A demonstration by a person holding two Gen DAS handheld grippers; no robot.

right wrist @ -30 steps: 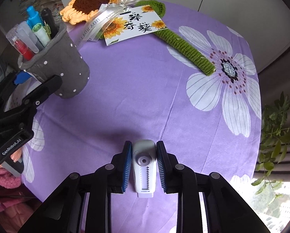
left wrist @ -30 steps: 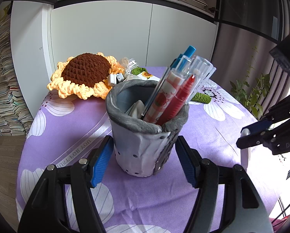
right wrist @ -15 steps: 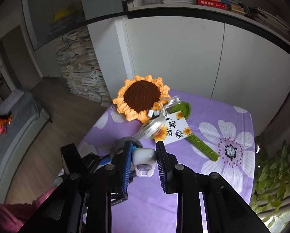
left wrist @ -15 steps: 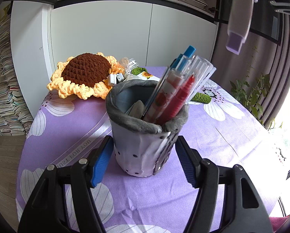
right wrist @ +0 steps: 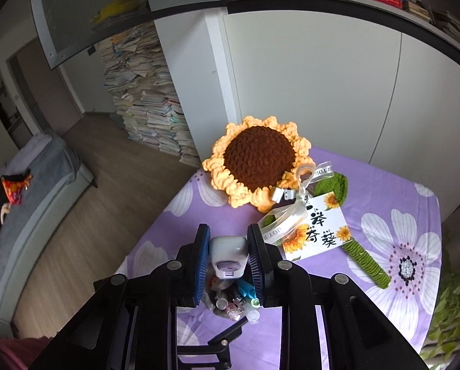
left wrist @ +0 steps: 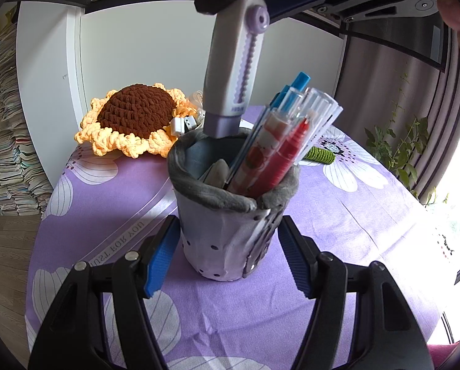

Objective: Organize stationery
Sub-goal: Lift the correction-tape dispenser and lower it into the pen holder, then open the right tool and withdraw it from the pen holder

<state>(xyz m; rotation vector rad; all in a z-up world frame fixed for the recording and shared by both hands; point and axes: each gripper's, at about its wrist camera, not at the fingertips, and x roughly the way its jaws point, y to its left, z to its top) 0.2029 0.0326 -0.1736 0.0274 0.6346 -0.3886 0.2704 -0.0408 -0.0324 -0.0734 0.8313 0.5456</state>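
A grey dotted fabric pen holder (left wrist: 230, 212) stands on the purple flowered tablecloth (left wrist: 353, 222) with several pens (left wrist: 279, 151) in it. My left gripper (left wrist: 230, 256) is open, its blue pads on either side of the holder without visibly pressing it. My right gripper (right wrist: 229, 246) is shut on a white and lilac utility knife (right wrist: 229, 257). In the left wrist view the knife (left wrist: 233, 71) hangs upright above the holder, its lower end at the back rim. In the right wrist view the pens (right wrist: 233, 303) show just below the knife.
A crocheted sunflower (right wrist: 257, 163) with a green stem (right wrist: 365, 262), ribbon and a paper tag (right wrist: 314, 231) lies at the back of the table. White cabinets (left wrist: 137, 52) stand behind it. Stacks of books (right wrist: 149, 101) rise on the floor to the left. A plant (left wrist: 396, 141) stands at right.
My right gripper has carried the knife from high at the right down over the holder, turning it upright, tip at the rim. My left gripper has not moved.
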